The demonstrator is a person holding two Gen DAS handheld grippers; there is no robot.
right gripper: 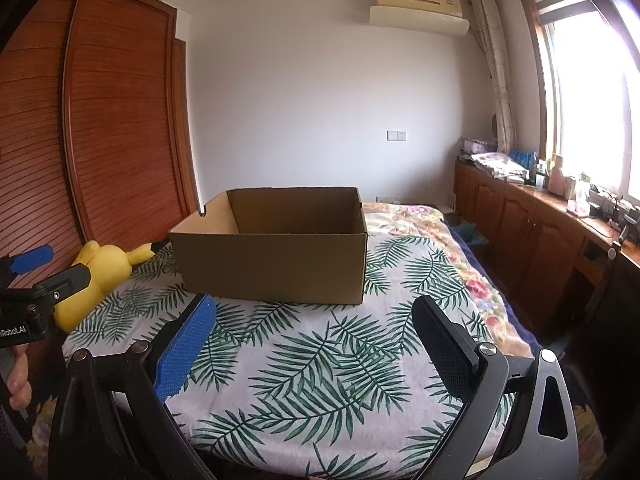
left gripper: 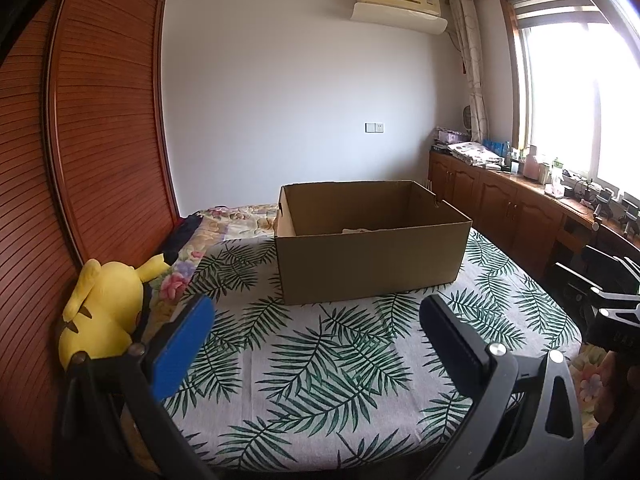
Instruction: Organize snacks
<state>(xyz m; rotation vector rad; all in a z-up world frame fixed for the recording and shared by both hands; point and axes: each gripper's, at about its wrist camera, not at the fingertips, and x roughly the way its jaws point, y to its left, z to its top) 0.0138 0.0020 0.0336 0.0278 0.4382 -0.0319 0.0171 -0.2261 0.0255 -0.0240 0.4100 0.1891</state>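
Cardboard box [left gripper: 372,240], brown, open-topped, on leaf-print bedspread [left gripper: 320,360], plain sides

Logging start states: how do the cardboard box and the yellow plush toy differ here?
The cardboard box is brown, rigid, open-topped and upright mid-bed; the yellow plush toy is soft, smaller, and lies slumped by the wardrobe. Both rest on the bed, untouched by either gripper.

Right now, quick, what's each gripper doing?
Left gripper: open, holding nothing.
Right gripper: open, holding nothing.
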